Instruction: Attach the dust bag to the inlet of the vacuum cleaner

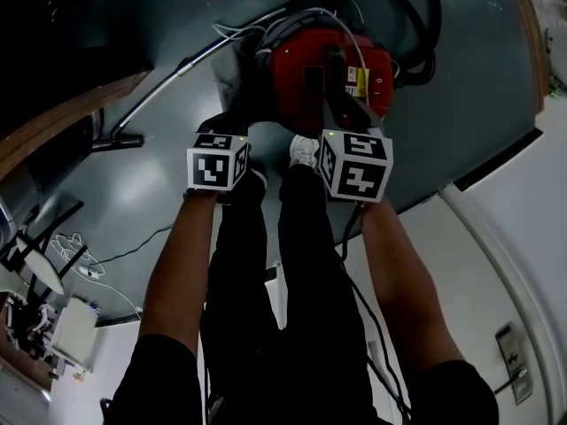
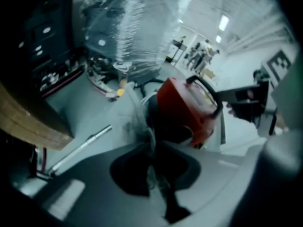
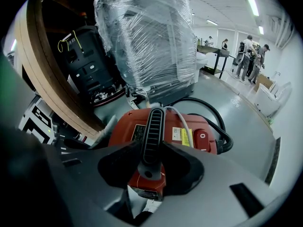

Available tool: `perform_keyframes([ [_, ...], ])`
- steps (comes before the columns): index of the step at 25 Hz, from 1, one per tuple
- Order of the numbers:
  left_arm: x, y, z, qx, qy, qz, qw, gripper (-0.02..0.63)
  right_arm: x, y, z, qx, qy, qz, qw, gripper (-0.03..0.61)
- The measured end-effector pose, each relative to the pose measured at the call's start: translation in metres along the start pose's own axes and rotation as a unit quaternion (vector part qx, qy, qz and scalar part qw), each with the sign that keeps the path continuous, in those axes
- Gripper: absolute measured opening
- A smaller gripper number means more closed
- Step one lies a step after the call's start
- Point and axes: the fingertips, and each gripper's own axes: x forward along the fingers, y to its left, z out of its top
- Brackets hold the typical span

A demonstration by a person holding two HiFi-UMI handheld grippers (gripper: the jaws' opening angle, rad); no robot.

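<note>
1. The red vacuum cleaner (image 1: 288,60) stands on the grey floor (image 1: 469,96), just in front of the person's white shoe (image 1: 304,151), and its black hose (image 1: 418,34) curls round the far side
2. The right tongs (image 3: 150,161) are clamped on the black ribbed handle (image 3: 154,122) on top of the cleaner. The handle fills the gap, so the jaws stand fairly wide with one pad against each side of it
3. Beside the handle, the red top carries a yellow label (image 3: 185,135) and a red switch (image 3: 201,136). A white cable (image 3: 188,122) runs over the casing
4. The left tongs (image 2: 154,148) are at the cleaner's left side and point steeply down. That view is blurred, but the jaws sit nearly together, pinching what looks like the dust bag (image 2: 134,122)
5. The bag is a thin pale grey sheet with dark smudges. It reaches from the tongs up towards a dark hollow (image 2: 173,124) in the cleaner's side, and the blur hides whether it is seated on the inlet or only lies beside it
6. A metal tube (image 1: 168,82) lies on the floor to the left, well apart from the cleaner
7. Beyond the cleaner stands a bulky load wrapped in clear film (image 3: 147,37), and several people (image 3: 251,51) stand far off in the hall
</note>
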Motion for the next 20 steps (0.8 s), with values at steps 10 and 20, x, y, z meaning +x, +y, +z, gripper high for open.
perform_keyframes([
  [10, 0.005, -0.003, 0.004, -0.152, 0.006, -0.075, 0.9855, 0.043, 0.0, -0.001, 0.001, 0.005, 0.008, -0.003, 1.0, 0.132],
  [20, 0.008, -0.011, 0.007, -0.116, 0.019, -0.08, 0.9899, 0.064, 0.001, 0.0, 0.0, 0.013, 0.01, -0.001, 1.0, 0.133],
])
